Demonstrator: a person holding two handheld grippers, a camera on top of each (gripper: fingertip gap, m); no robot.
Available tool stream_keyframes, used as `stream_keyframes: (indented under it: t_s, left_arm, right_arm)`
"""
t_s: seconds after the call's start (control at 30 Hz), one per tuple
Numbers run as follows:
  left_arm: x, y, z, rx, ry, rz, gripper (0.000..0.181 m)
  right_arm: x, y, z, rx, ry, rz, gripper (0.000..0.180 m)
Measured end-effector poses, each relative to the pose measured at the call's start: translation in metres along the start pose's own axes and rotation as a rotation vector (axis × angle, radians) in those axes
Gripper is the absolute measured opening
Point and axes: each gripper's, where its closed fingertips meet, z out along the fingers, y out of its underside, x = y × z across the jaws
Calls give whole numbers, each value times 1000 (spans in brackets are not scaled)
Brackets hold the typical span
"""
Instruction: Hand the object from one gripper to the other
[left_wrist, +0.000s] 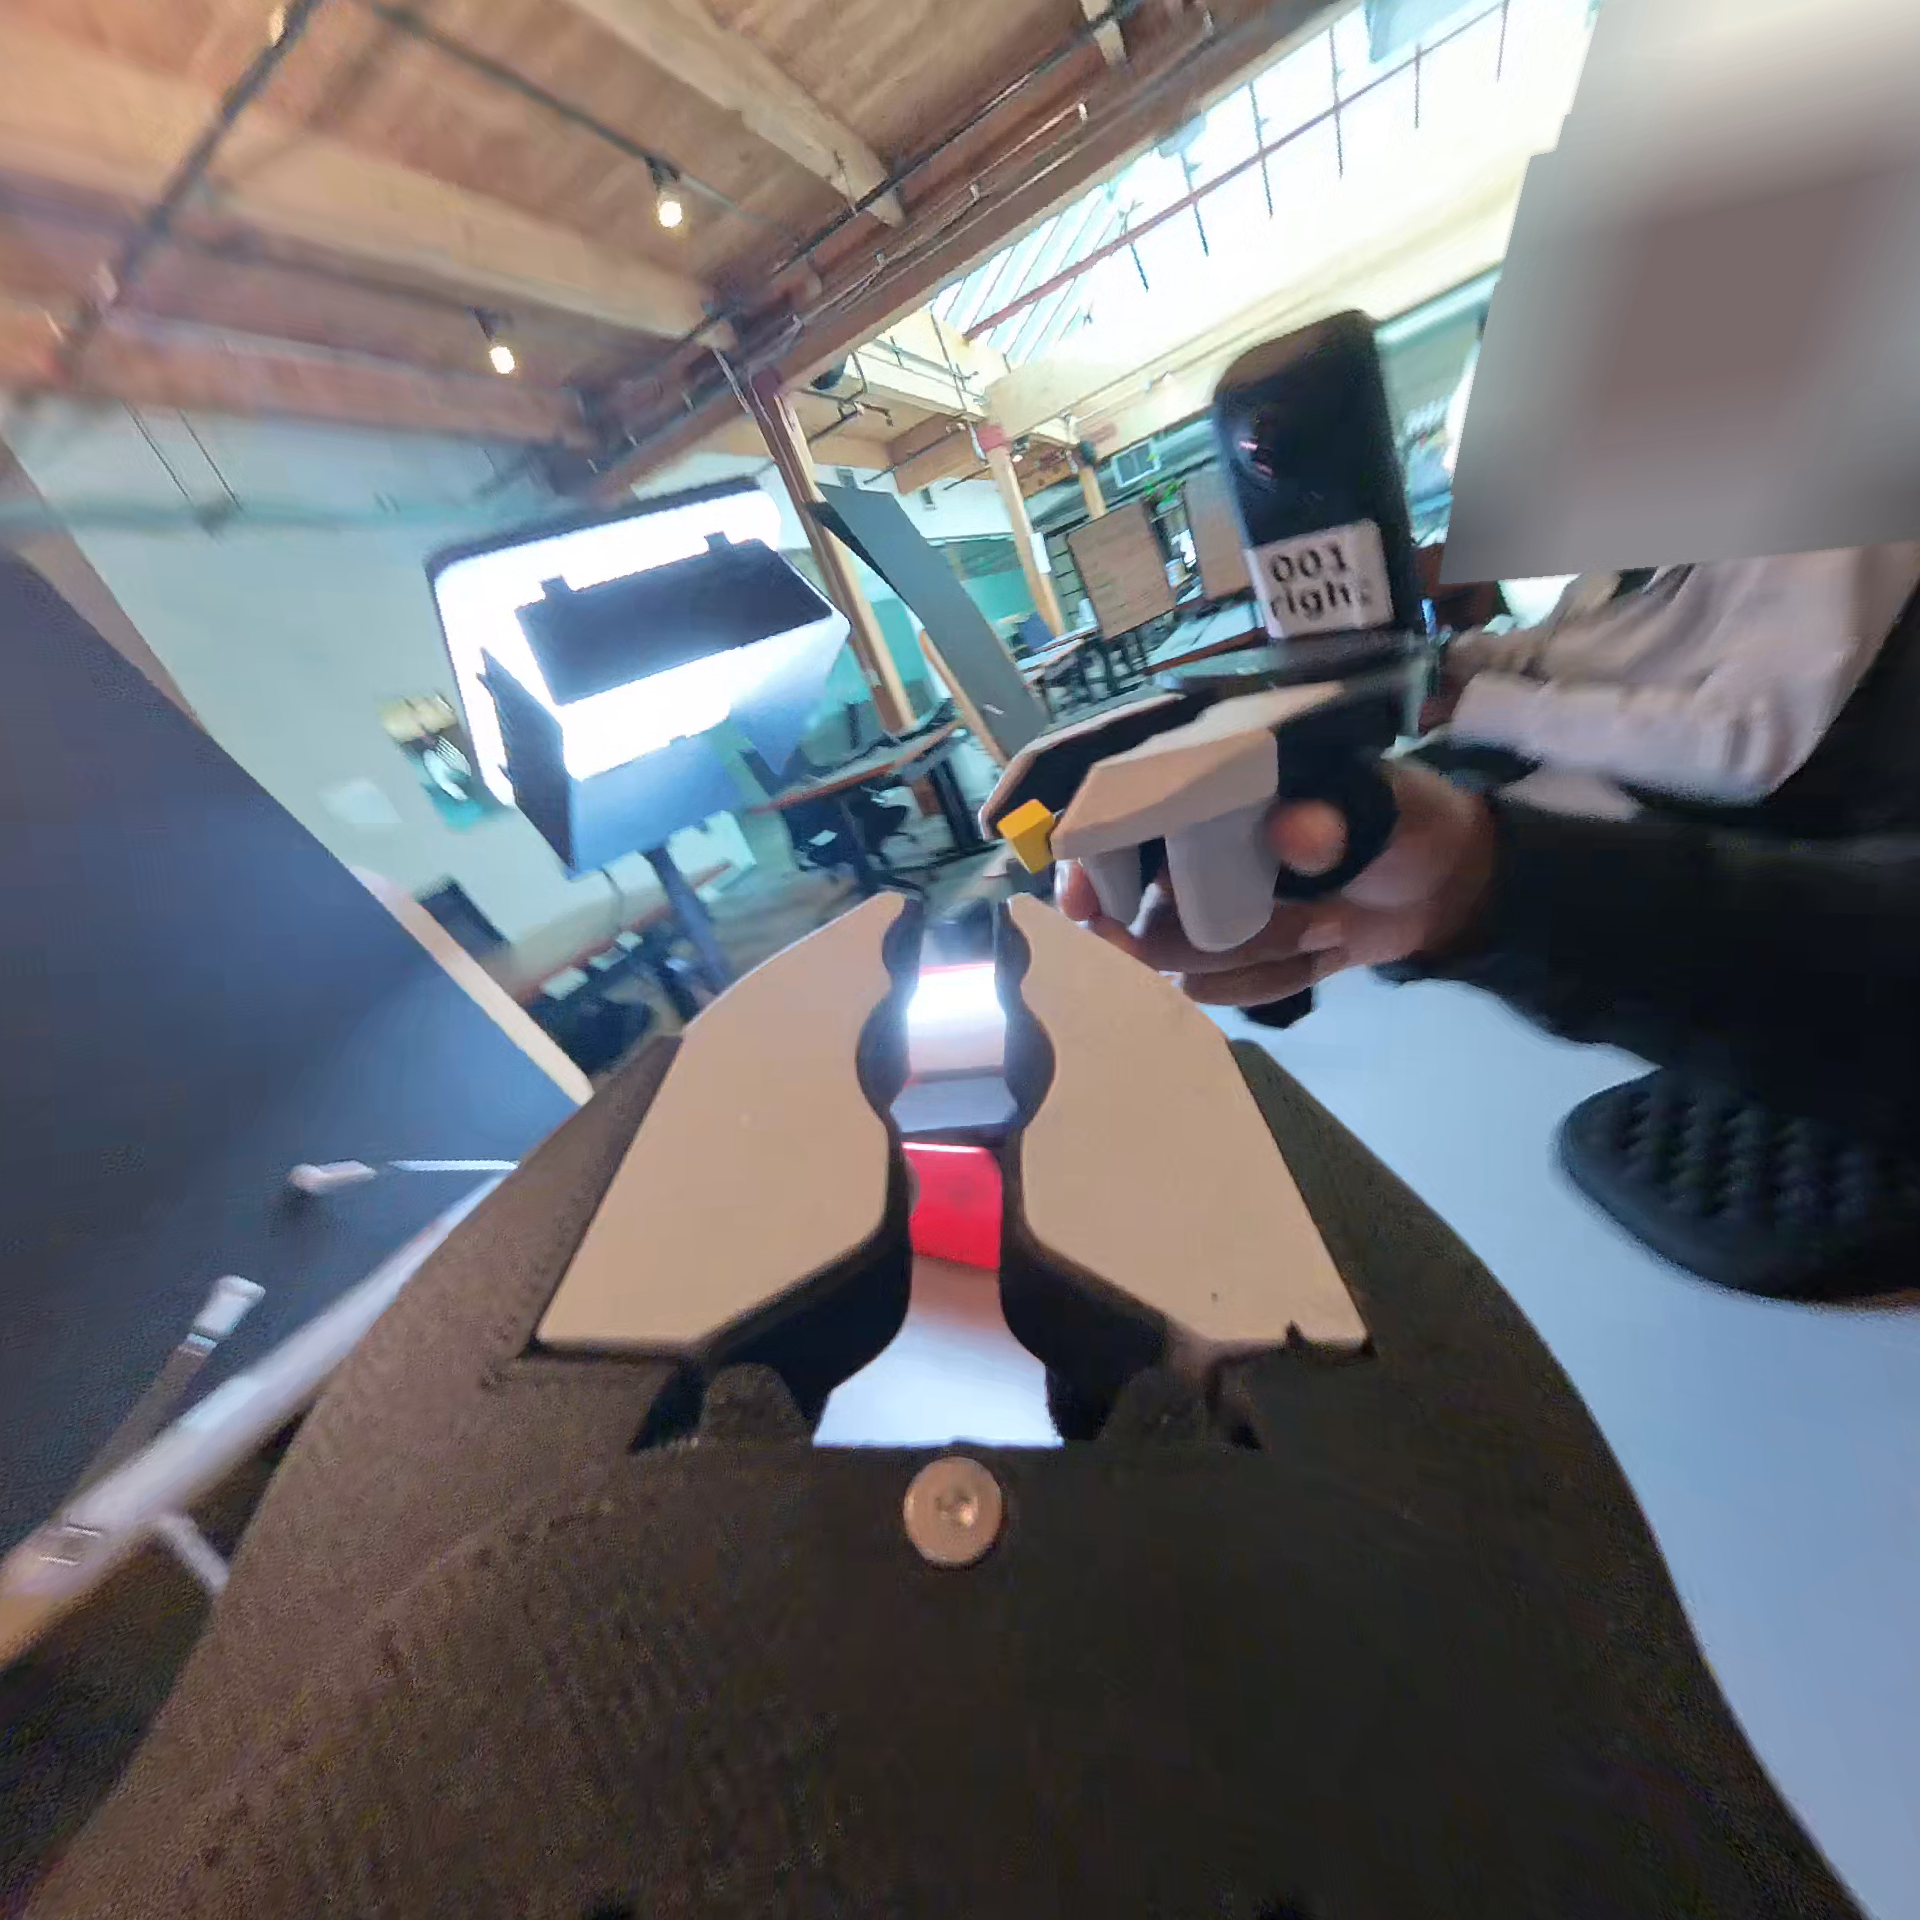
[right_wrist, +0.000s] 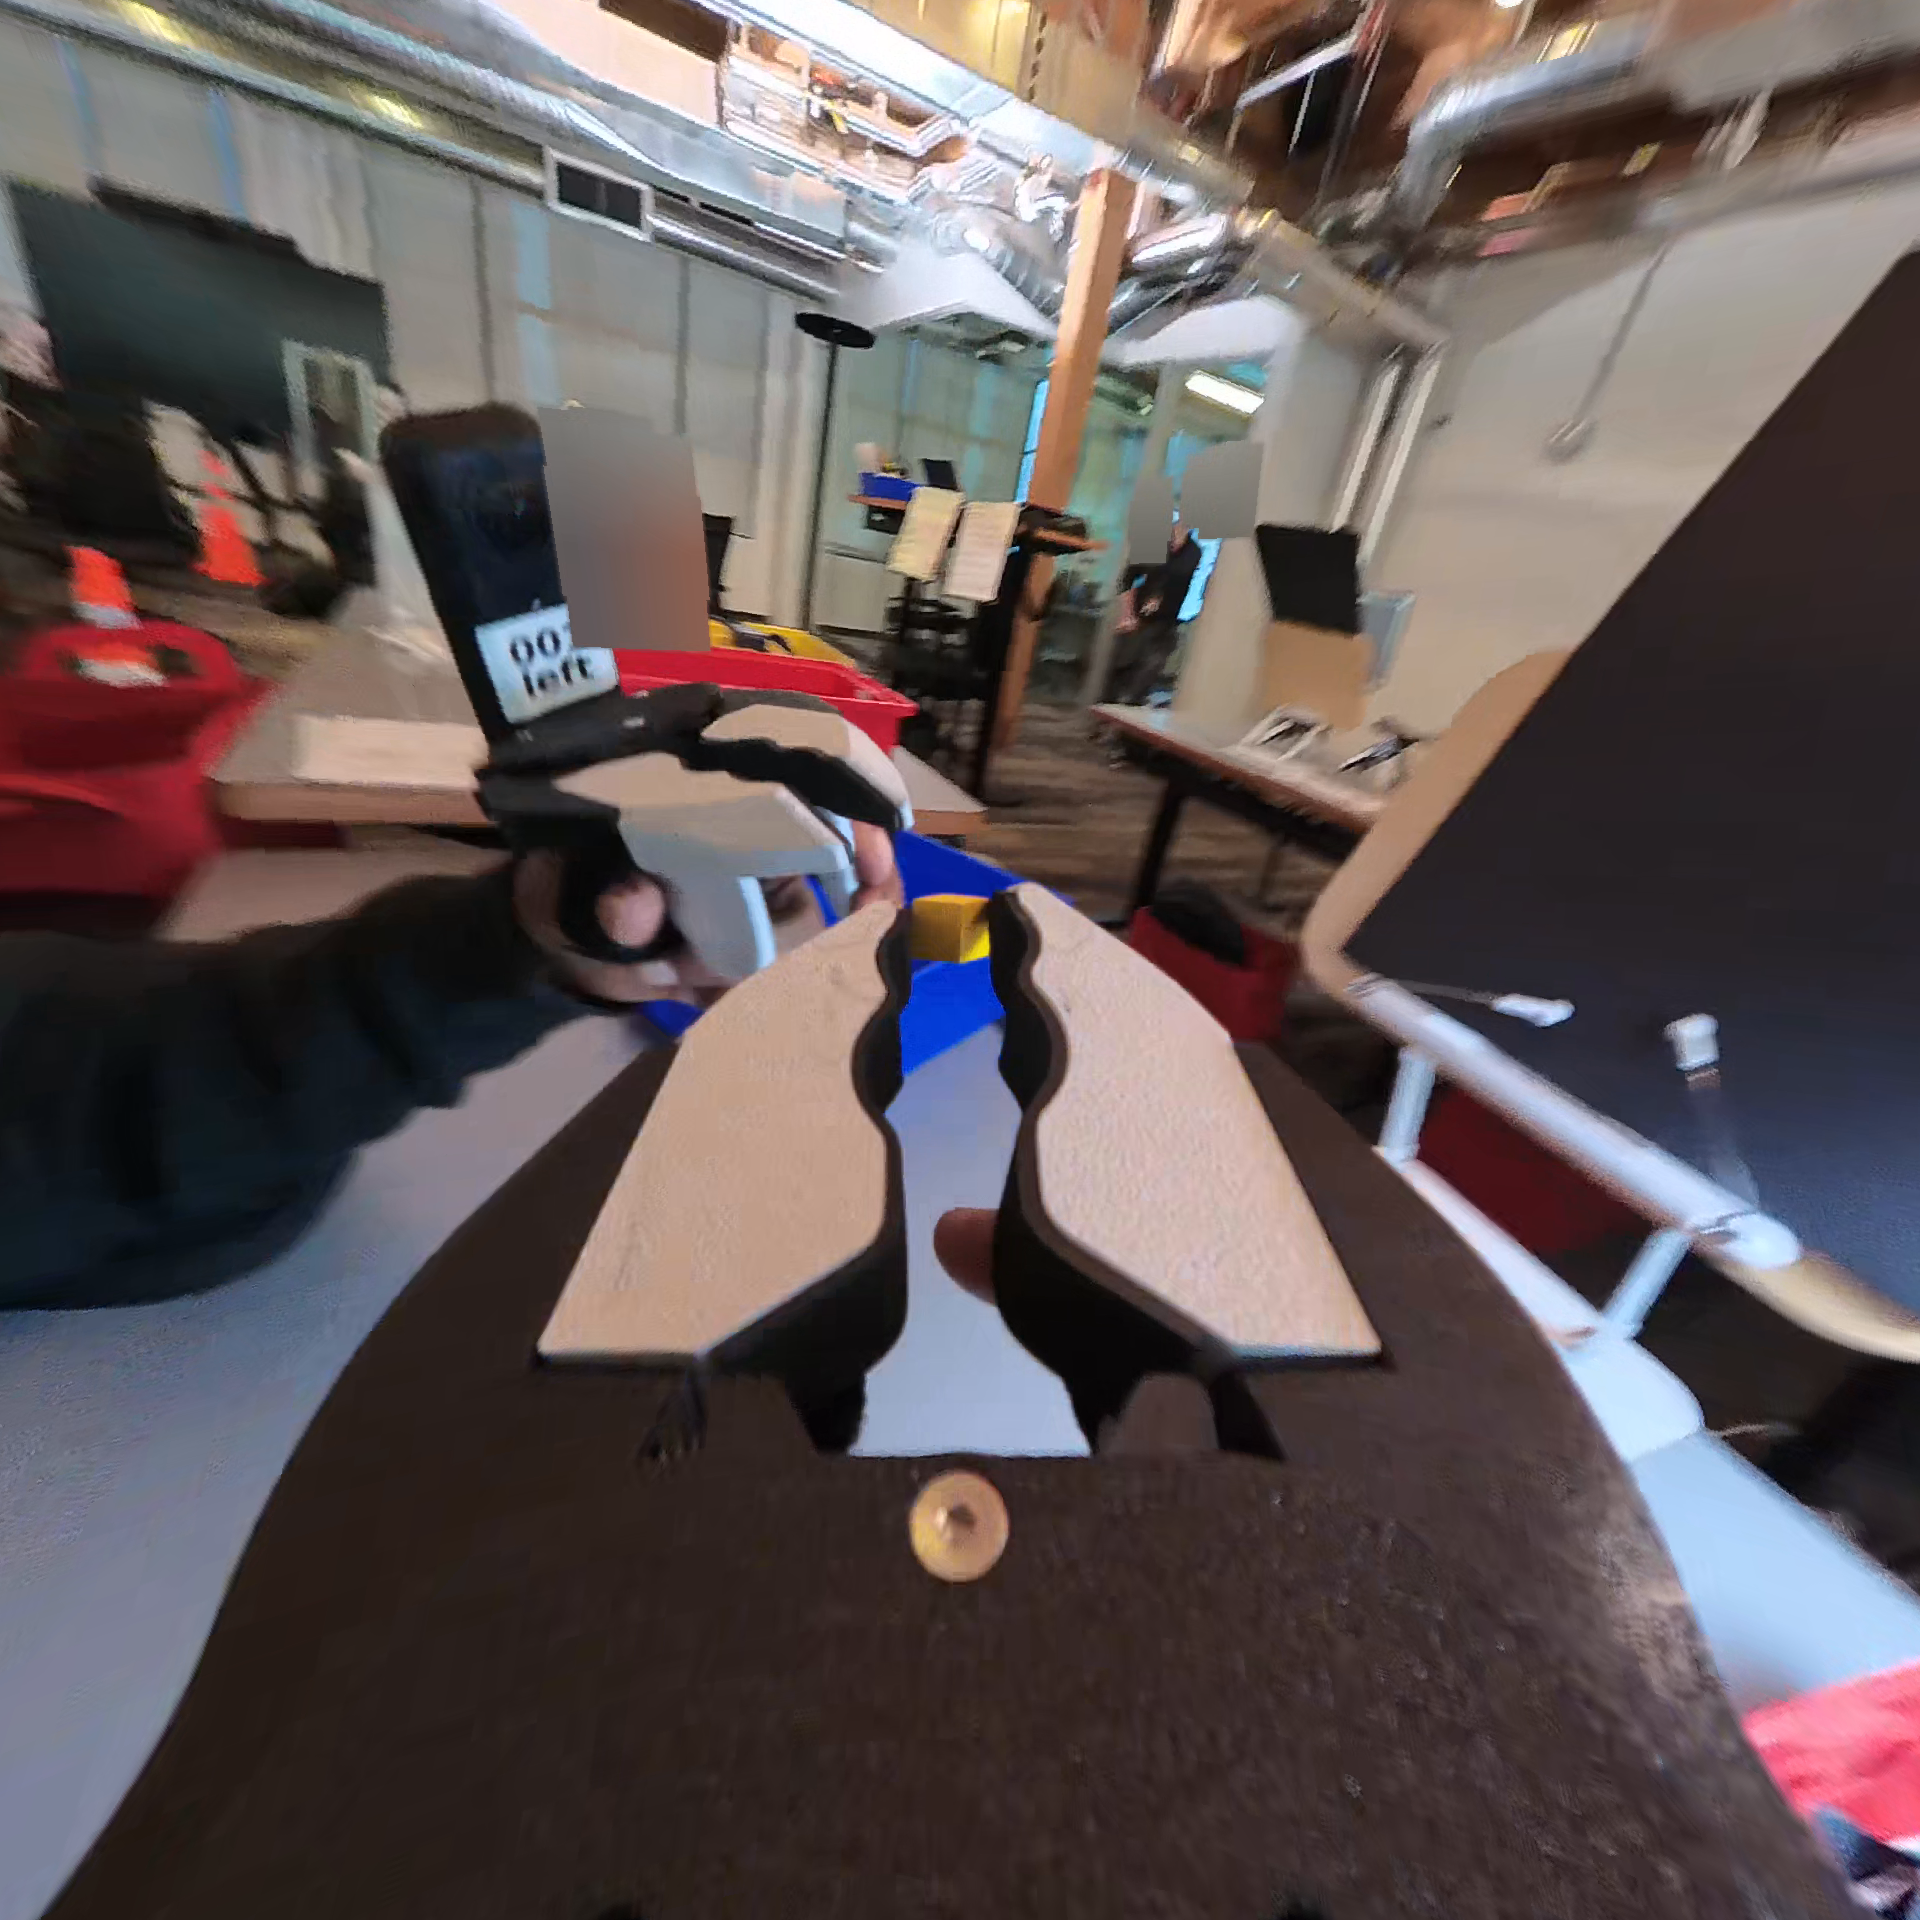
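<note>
A small yellow block (right_wrist: 948, 930) is pinched between the tips of my right gripper (right_wrist: 945, 906), which is shut on it. In the left wrist view the block (left_wrist: 1023, 834) shows at the tip of the right gripper (left_wrist: 1031, 819), held in a person's hand just above and to the right of my left gripper's tips. My left gripper (left_wrist: 958, 914) holds nothing, and its jaws stand a narrow gap apart. It also shows in the right wrist view (right_wrist: 883, 810), held in a hand, its tips close to the left of the block.
A pale table top (right_wrist: 156, 1455) lies below both grippers. A blue bin (right_wrist: 956, 1003) sits under the block and red bins (right_wrist: 125, 727) stand at the left. A black board on a white pipe frame (right_wrist: 1714, 831) stands at the right. A bright light panel (left_wrist: 623, 644) stands behind. There is about 4 cm between the tips of the two grippers.
</note>
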Motion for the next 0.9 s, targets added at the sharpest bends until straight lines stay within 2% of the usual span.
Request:
stream_keyframes:
  t_s: [0.1,0.23,0.33,0.43,0.57,0.73,0.9]
  left_arm:
    - [3,4,5,-22,75,-248,16]
    - [17,6,10,-19,199,-460,26]
    - [25,10,11,-50,269,-529,23]
    - [31,6,8,-45,322,-520,13]
    - [20,4,7,-46,189,-288,11]
    - [9,-5,3,-43,-59,265,12]
    - [27,4,12,-82,-130,697,11]
  right_arm:
    - [-2,3,4,-3,73,-213,14]
    - [-19,8,11,-6,71,-416,14]
    - [-29,13,15,-22,52,-511,14]
    - [-33,10,14,-3,29,-509,14]
    - [-28,4,7,7,-29,-321,20]
    - [-14,-8,-2,72,-120,81,24]
    - [-30,2,8,19,-231,226,25]
